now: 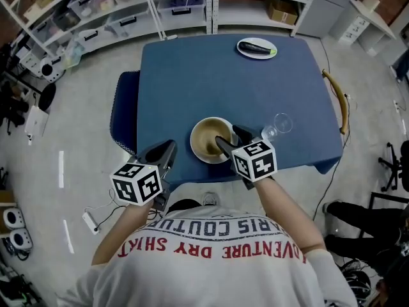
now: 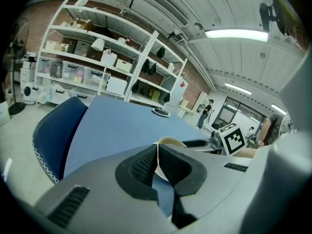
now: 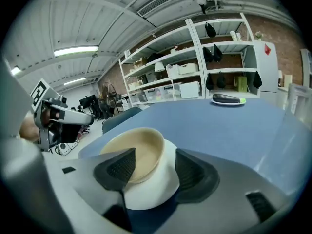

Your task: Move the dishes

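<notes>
on my left, my left gripper (image 1: pixel 167 152) hangs off the near edge of the blue table (image 1: pixel 192 82), just beside the blue chair (image 1: pixel 124 110). its jaws are drawn together with nothing between them, so it can't help if things slip. the bowl (image 1: pixel 206 139), white outside and beige inside, sits by the near edge in the middle. my right gripper (image 1: pixel 231 137) straddles its right rim, one pad inside and one outside the wall, jaws apart and not yet pressing on it. i judge the grasp is just about to happen. the risk is a one-sided pinch: held by one wall only, the bowl could tip or twist out when lifted, and the edge is close. further right a clear glass (image 1: pixel 278 125), seemingly on its side, lies near; a careless swing could knock it rolling.
</notes>
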`<state>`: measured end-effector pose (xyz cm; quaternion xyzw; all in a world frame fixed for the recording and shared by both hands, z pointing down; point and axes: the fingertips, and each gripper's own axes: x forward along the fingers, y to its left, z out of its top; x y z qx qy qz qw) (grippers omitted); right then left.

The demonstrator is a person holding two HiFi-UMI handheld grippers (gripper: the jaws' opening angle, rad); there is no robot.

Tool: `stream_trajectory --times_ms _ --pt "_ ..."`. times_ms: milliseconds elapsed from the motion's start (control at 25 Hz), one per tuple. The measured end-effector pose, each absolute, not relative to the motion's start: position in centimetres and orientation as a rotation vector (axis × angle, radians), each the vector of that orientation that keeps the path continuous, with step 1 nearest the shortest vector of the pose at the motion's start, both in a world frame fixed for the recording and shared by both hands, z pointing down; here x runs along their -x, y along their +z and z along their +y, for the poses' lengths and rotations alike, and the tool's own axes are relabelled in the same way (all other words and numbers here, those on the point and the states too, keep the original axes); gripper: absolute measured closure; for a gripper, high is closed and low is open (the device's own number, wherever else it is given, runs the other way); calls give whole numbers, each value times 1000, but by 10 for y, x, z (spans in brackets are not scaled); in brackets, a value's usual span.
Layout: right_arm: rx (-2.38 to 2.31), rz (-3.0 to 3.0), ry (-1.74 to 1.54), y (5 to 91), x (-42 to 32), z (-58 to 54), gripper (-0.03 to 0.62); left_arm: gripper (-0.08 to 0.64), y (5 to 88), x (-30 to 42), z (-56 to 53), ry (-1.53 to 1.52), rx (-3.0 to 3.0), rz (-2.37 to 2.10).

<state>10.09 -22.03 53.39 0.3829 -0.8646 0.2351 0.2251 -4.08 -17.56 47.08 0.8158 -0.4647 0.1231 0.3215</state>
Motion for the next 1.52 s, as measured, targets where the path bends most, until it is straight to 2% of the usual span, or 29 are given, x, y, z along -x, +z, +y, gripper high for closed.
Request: stream_trajectory --times_ms 120,280,320,680,1040,1520 --pt "-1052 -2372 692 538 -101 -219 371 529 472 39 -175 355 -2164 -1224" --pt "-1075 -2327 733 541 -104 -220 517 529 472 41 -176 361 -2165 -1229" --pt "-1082 -2318 736 543 -104 -221 527 529 472 42 -177 360 -2162 -1231" --pt "-1073 -2346 831 537 -99 -222 555 529 469 56 -181 335 -2144 -1253" --pt "-1120 -2359 903 519 -98 -227 557 529 464 78 -181 275 -2128 -1261" --pt "-1068 -2419 853 480 -23 -235 557 529 442 144 -170 294 -2110 -1331"
